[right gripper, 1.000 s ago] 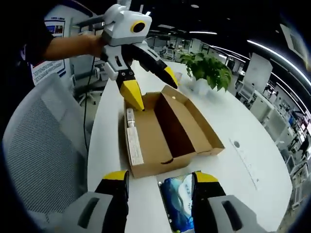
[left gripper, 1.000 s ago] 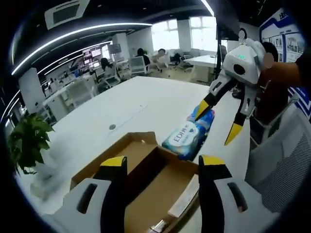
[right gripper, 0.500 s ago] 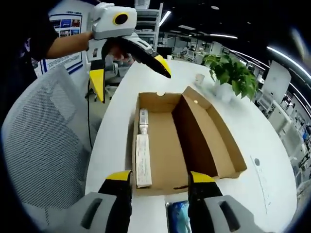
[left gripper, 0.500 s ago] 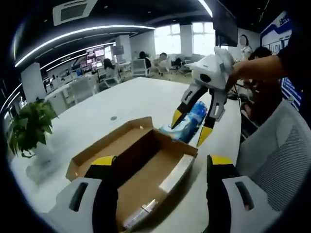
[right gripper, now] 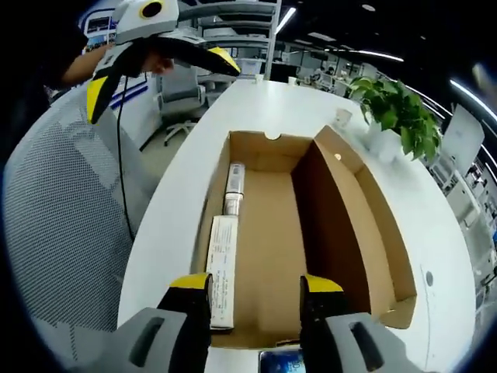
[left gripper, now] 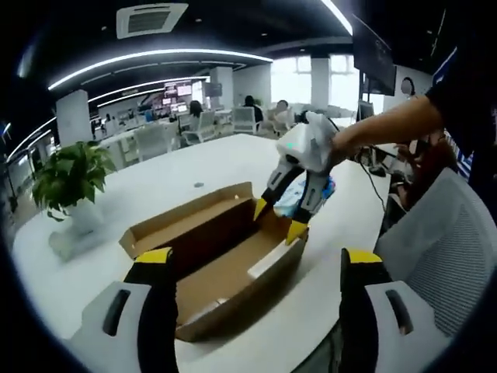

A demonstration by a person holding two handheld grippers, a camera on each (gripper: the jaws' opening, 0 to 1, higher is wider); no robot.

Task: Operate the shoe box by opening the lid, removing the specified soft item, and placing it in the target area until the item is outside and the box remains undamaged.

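**Tissue pack out on the table, right gripper over the near end of the open box**

The blue tissue pack (left gripper: 311, 193) lies on the white table (left gripper: 194, 167) just beyond the shoe box (left gripper: 225, 260), outside its end wall; in the right gripper view a sliver of it (right gripper: 281, 360) shows between that gripper's jaws. The right gripper (left gripper: 278, 220) hangs jaws apart and empty, its yellow tips at the box's end wall, beside the pack. The left gripper (left gripper: 256, 268) is also spread and holds nothing.

Compared with a second ago, the right gripper sits lower and closer to the box, and the pack is now largely hidden behind it (before, its label was readable).

The lid flap (right gripper: 371, 225) lies open to the side. A long flat white carton (right gripper: 221, 268) and a small tube (right gripper: 233, 186) lie along one inner wall. The table edge and a mesh chair (left gripper: 450, 249) are near; a potted plant (left gripper: 70, 175) stands well apart.
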